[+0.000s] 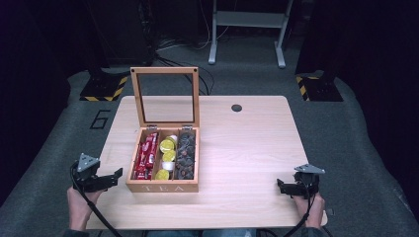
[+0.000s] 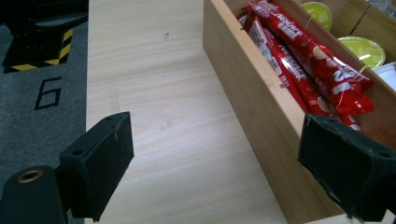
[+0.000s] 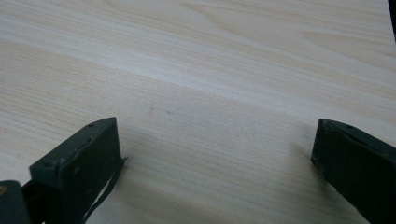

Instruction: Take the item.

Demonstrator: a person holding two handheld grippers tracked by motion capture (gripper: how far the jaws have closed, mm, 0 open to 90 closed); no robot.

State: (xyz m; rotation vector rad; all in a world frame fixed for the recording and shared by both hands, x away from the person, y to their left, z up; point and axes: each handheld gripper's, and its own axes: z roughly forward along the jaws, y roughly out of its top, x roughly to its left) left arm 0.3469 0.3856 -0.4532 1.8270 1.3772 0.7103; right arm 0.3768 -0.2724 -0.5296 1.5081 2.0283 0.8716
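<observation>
On the pale wooden table (image 1: 247, 148), ringed by grey carpet (image 1: 356, 148), both claws gape, released.

High view: above the near edge, facing forward and down, whole table (image 1: 247, 148) in frame | Left gripper view: low, close, facing the tea box (image 2: 252, 107) left wall and floor beyond | Right gripper view: very close, facing down on bare tabletop | Shared: tabletop, tea box.
</observation>
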